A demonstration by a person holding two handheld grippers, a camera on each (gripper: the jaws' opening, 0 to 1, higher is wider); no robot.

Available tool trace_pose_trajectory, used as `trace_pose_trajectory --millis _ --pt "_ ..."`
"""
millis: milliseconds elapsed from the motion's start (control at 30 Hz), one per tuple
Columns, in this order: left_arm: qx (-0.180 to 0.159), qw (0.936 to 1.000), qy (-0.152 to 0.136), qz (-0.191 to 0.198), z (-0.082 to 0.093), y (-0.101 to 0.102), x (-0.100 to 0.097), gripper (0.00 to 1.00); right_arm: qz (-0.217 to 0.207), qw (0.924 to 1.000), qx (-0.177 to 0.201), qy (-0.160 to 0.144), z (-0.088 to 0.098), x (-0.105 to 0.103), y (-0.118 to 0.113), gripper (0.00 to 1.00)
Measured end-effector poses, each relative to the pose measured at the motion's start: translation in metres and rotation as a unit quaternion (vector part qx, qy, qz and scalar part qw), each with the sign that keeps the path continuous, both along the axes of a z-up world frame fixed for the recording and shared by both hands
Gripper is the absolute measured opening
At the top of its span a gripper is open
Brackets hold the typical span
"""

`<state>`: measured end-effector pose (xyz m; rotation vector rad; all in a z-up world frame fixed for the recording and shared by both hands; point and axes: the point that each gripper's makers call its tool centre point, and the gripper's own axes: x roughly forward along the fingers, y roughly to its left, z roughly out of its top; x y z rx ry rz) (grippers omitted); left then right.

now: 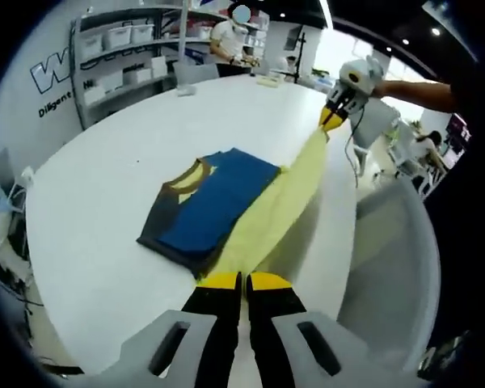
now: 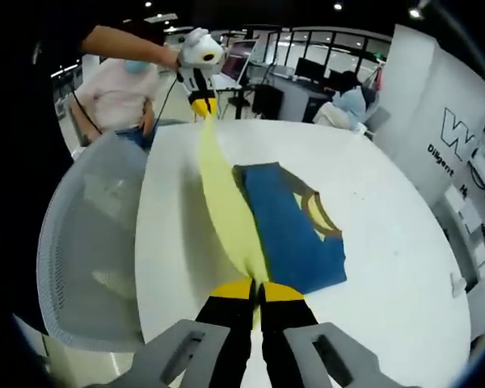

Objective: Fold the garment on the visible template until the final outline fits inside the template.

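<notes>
A blue garment (image 1: 214,202) with a dark grey part and a yellow neckline lies folded on the white table (image 1: 89,218). Its pale yellow side (image 1: 283,202) is lifted off the table and stretched taut between both grippers. My left gripper (image 1: 242,280) is shut on the near end of this yellow edge. My right gripper (image 1: 333,121) pinches the far end, held by a bare arm. In the right gripper view, the right gripper (image 2: 259,289) is shut on the yellow edge (image 2: 222,202), the left gripper (image 2: 202,105) holds the other end, and the blue garment (image 2: 295,226) lies to the right.
A white mesh chair (image 1: 392,259) (image 2: 89,234) stands at the table's edge beside the lifted cloth. Shelves with boxes (image 1: 121,48) line the back wall. One person (image 1: 230,40) works at the far side; another in a pink top (image 2: 117,93) sits beyond the table.
</notes>
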<state>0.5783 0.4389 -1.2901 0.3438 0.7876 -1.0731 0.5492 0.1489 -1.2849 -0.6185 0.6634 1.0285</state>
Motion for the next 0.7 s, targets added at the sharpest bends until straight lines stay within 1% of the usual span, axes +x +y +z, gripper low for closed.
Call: trace_pose_trajectory --millis 67,200,433,567,700 --pt "-0.003 0.9999 -0.007 0.007 0.003 0.0 0.011 0.0 -0.007 1.0 0.002 -0.002 0.003 0.008 -0.001 0.0" --pt "-0.008 0.9998 -0.014 0.014 0.009 -0.005 0.023 0.0 -0.021 0.9997 0.006 -0.008 0.008 0.025 -0.004 0.0" --pt "-0.009 0.9985 -0.042 0.033 0.019 -0.009 0.053 0.0 -0.053 0.9983 0.02 -0.012 0.013 0.05 -0.008 0.0" --pt "-0.013 0.9977 -0.05 0.044 0.022 -0.011 0.065 0.0 -0.067 0.9974 0.022 -0.012 0.012 0.063 -0.011 0.0" --pt "-0.011 0.9965 -0.064 0.053 0.023 -0.013 0.08 0.0 -0.086 0.9957 0.031 -0.012 0.013 0.076 -0.012 0.0"
